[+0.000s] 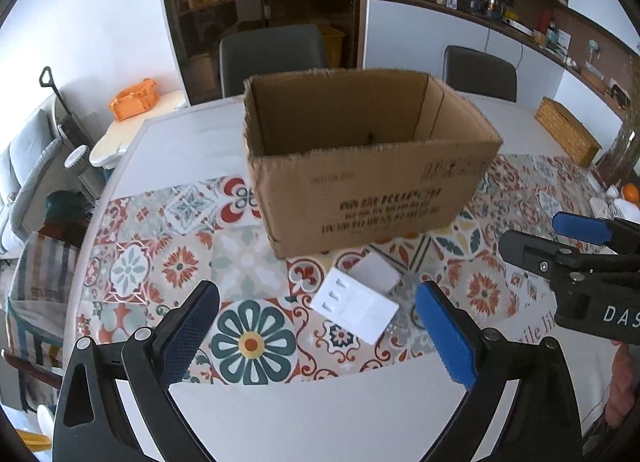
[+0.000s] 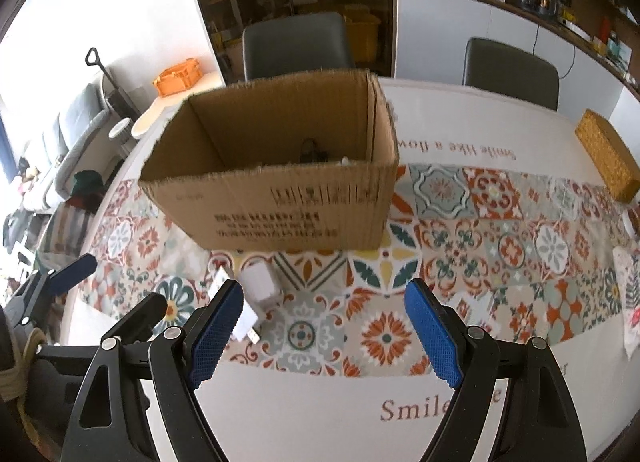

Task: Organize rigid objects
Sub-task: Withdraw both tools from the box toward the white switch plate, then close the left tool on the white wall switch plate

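On a table (image 1: 280, 414) covered with a patterned tile-print cloth, two white rigid objects are lying just in front of an open cardboard box (image 1: 360, 182): a flat white wall plate (image 1: 354, 308) with three slots, and a small white adapter block (image 1: 374, 274) touching its far edge. Both are sitting between the wide-spread blue pads of the left gripper (image 1: 318, 328), slightly ahead of the fingertips, with the plate's long axis running diagonally from near right to far left. Nothing is being held. The right gripper (image 2: 324, 326) is also standing wide and empty; from its own view the white pieces are lying off by its left finger (image 2: 216, 330), so the left hand is looking the nearer one. A few small items are already resting inside the box. A woven basket (image 2: 608, 156) is sitting well apart at the far right, and the box wall is rising close behind the pieces
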### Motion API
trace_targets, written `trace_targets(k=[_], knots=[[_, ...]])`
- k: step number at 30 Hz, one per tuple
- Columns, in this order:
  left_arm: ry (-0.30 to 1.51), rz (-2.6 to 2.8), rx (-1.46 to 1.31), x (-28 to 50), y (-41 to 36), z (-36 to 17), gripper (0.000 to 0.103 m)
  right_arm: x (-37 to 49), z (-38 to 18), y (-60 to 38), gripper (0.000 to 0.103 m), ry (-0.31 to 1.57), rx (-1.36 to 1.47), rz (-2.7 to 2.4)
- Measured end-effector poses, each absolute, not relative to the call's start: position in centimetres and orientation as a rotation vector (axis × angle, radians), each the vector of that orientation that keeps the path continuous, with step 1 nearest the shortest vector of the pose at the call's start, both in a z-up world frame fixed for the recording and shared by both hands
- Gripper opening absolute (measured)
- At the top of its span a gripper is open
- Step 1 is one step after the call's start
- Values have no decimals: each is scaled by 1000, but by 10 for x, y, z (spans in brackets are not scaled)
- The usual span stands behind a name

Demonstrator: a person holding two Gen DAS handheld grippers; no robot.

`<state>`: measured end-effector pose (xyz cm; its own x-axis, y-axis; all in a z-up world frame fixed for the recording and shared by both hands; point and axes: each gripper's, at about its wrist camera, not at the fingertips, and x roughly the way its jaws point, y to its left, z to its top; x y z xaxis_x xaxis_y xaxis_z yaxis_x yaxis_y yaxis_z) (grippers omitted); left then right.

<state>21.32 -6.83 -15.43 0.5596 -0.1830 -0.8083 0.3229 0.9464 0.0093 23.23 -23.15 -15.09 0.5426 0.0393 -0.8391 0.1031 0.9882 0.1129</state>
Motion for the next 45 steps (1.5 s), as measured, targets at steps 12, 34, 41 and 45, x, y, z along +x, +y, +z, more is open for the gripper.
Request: trace_targets(k=[12,34,41,45], knots=[[985,-381,168,216,-71,-187,100,223,-185,-230,83,1074,192,-64],[1091,-562,314,251,-104,-250,100,232,-246,-240,83,1230,293,-143],[1107,-583,356,264,-109,-263,100,240,-255,-241,83,1249,304,-160],[1123,-605,362,270,-112,-271,100,247,-258,-238,83,1255,302,-162]])
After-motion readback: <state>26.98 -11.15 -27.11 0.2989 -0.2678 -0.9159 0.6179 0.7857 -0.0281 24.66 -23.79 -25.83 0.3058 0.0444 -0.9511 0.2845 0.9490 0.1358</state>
